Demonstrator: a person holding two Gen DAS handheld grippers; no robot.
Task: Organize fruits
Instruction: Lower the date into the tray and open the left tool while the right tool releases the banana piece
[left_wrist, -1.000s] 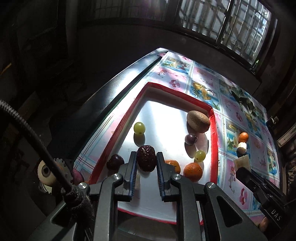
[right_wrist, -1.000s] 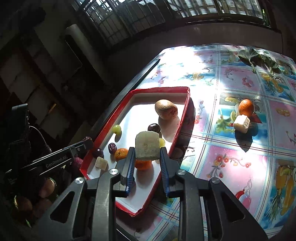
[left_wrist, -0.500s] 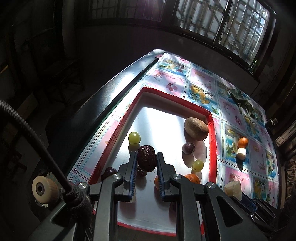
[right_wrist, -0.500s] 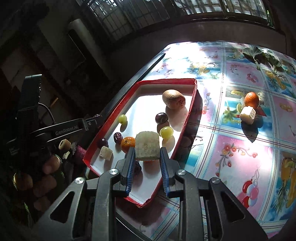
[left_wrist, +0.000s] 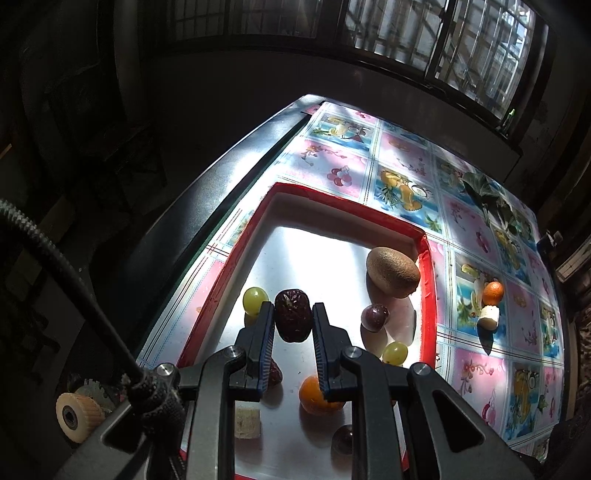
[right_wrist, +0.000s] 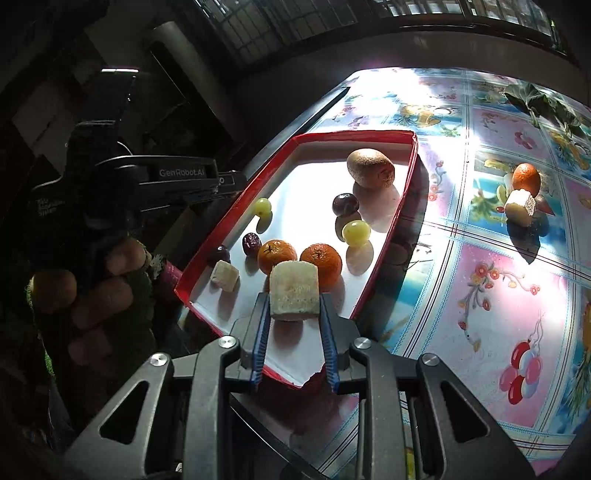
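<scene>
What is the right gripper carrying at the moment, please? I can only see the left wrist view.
Observer: The right gripper is shut on a pale cut chunk, over the near end of the red tray.
Operator: Thank you. My own fingers hide part of that tray; what lies behind them?
Observer: Two oranges side by side, one and the other, just beyond the chunk.
Operator: And is anything hidden along the tray's left rim?
Observer: Yes, a dark grape sits against that rim, right behind a smaller pale piece.
</scene>
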